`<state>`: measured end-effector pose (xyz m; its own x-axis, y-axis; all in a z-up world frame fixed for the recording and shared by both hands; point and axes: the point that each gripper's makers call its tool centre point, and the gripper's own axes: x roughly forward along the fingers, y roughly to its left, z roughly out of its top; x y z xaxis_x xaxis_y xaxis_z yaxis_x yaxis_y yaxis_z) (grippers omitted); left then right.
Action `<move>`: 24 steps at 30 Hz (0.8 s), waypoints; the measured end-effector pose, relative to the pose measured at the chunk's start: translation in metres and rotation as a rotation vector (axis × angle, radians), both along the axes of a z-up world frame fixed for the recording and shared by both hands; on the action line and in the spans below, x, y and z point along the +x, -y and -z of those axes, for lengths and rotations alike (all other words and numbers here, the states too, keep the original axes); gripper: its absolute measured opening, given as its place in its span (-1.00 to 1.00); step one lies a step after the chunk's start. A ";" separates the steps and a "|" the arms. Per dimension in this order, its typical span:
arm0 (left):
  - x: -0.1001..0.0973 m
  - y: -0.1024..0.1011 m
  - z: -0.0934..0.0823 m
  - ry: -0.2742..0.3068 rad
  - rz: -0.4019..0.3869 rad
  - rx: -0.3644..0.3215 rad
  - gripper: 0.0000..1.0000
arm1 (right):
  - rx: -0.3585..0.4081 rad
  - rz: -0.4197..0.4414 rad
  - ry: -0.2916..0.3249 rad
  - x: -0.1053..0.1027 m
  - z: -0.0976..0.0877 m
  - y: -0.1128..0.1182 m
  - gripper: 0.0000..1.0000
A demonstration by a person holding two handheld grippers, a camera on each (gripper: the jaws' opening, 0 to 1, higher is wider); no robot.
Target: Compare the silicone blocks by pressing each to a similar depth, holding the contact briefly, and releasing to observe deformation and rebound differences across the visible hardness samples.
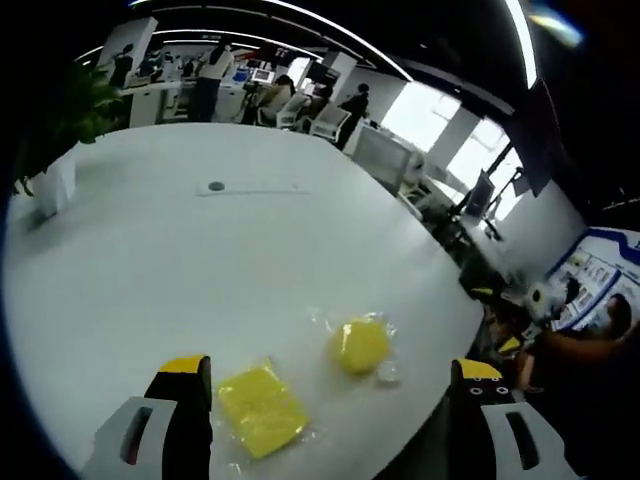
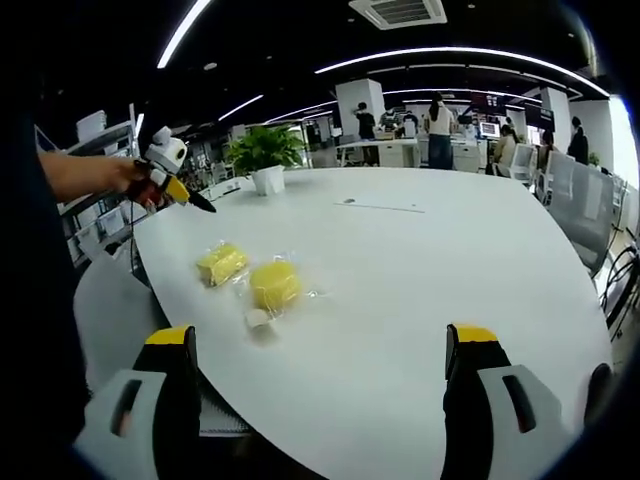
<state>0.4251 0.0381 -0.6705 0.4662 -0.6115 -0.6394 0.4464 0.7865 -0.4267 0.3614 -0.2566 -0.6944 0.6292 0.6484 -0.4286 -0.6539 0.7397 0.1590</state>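
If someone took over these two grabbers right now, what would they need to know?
Left gripper: open, holding nothing, above the table edge; it also shows held at the far left in the right gripper view.
Right gripper: open, holding nothing, back from the blocks.
On the white table: a square block and a round block, both yellow, each in clear wrap, side by side near the edge.
Done: nothing visible; neither block is touched.
Left: press, hold and release each block, then compare.
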 end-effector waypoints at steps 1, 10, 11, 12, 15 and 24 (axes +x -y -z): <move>0.002 0.006 0.002 -0.007 0.006 -0.008 1.00 | -0.002 -0.004 -0.001 -0.001 0.001 0.000 0.93; 0.011 0.027 0.031 -0.102 0.034 -0.033 1.00 | -0.010 -0.019 -0.006 -0.005 0.000 0.001 0.93; 0.011 0.029 0.035 -0.112 0.035 -0.033 1.00 | -0.012 -0.022 -0.006 -0.007 0.001 0.001 0.93; 0.010 0.032 0.037 -0.119 0.041 -0.038 1.00 | -0.014 -0.026 -0.007 -0.008 0.001 0.001 0.93; 0.010 0.042 0.044 -0.144 0.048 -0.059 1.00 | -0.024 -0.043 -0.014 -0.015 0.006 -0.001 0.93; 0.016 0.058 0.066 -0.204 0.057 -0.071 0.87 | -0.017 -0.042 -0.015 -0.020 0.008 0.001 0.93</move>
<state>0.4409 -0.0195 -0.7362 0.2948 -0.6803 -0.6710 0.3883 0.7269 -0.5664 0.3413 -0.2575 -0.7019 0.5947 0.6668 -0.4491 -0.6822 0.7141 0.1570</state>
